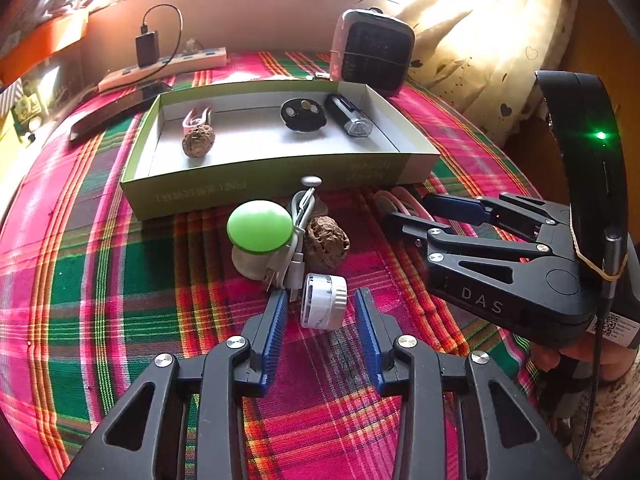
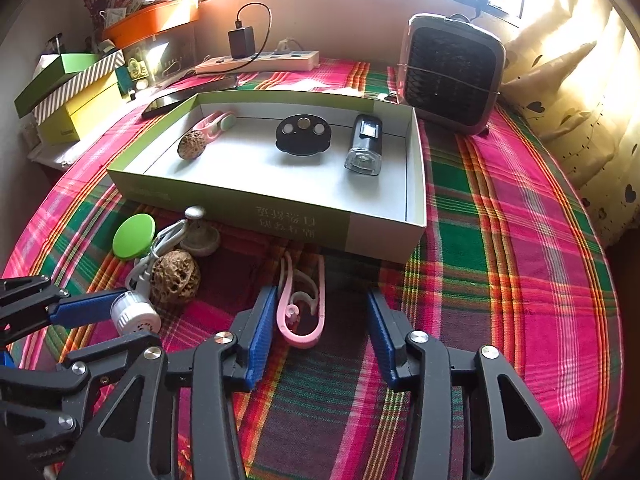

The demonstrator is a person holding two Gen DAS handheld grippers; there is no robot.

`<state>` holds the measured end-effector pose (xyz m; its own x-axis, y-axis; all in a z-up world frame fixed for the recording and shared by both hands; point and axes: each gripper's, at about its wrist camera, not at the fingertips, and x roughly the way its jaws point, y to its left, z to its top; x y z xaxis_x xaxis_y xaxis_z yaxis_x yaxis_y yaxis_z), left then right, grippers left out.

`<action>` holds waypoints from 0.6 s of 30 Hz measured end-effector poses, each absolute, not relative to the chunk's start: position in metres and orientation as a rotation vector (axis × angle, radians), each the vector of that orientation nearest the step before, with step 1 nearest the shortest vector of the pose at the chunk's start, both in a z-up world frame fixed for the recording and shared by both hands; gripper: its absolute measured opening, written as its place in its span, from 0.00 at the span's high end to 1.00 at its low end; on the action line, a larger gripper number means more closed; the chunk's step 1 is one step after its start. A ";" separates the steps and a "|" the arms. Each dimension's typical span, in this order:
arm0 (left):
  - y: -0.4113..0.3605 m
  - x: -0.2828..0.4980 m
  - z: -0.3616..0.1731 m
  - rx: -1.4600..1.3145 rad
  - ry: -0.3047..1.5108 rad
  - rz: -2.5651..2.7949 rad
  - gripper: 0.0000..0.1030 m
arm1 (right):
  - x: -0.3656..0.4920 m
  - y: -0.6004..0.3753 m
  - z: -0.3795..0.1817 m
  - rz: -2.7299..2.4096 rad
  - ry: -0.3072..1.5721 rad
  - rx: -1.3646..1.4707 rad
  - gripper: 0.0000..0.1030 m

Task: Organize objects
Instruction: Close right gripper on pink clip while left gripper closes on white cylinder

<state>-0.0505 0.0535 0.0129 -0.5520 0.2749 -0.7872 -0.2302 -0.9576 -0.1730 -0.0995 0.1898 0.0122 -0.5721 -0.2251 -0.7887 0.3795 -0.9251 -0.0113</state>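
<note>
A small white ribbed cylinder [image 1: 323,300] lies on its side on the plaid cloth between the blue pads of my left gripper [image 1: 322,294], with a gap showing on each side. My right gripper [image 2: 320,292] stands open around a pink clip [image 2: 300,312]; its left pad is close to the clip and its right pad is well apart. Just behind lie a walnut [image 1: 326,244], a green-capped knob [image 1: 260,226] and a coiled grey cable [image 1: 298,236]. The shallow green box [image 2: 280,216] holds another walnut [image 2: 191,145], a pink clip [image 2: 214,122], a black disc [image 2: 303,134] and a small lamp [image 2: 364,144].
A grey fan heater [image 2: 452,76] stands at the back right beside the box. Along the far wall lies a power strip [image 2: 260,63] with a black charger. A dark phone [image 2: 188,94] and stacked boxes [image 2: 76,100] sit at the left. A curtain [image 2: 568,92] hangs on the right.
</note>
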 end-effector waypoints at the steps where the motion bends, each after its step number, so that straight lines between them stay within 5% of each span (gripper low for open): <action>1: 0.054 -0.050 0.013 -1.301 -0.070 2.544 0.70 | -0.099 0.189 0.012 -2.500 0.256 1.217 0.64; 7: 0.055 -0.051 0.013 -1.306 -0.072 2.556 0.79 | -0.098 0.191 0.012 -2.501 0.246 1.213 0.75; 18: 0.053 -0.050 0.014 -1.302 -0.077 2.555 0.83 | -0.096 0.191 0.012 -2.499 0.241 1.209 0.76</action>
